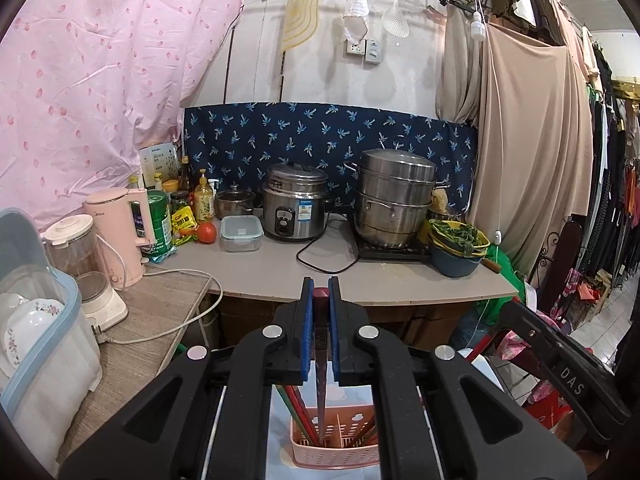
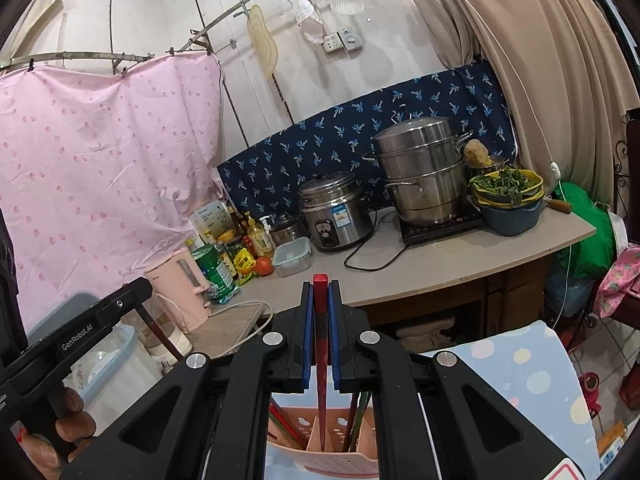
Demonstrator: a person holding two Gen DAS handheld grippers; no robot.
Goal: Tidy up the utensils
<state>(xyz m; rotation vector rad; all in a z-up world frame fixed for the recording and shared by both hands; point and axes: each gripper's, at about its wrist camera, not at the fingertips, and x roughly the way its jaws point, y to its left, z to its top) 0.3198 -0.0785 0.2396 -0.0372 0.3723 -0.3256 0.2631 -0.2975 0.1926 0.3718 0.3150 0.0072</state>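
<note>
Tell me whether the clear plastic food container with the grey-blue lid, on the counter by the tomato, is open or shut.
Shut. The clear plastic food container has its grey-blue lid lying flat on top, covering the whole rim, in both wrist views.

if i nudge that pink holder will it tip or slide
The pink holder is perforated plastic, so probably light and apt to slide on the cloth. Long chopsticks lean out above its rim, so a push up high could tip it. A low push on its wall seems safer.
</note>
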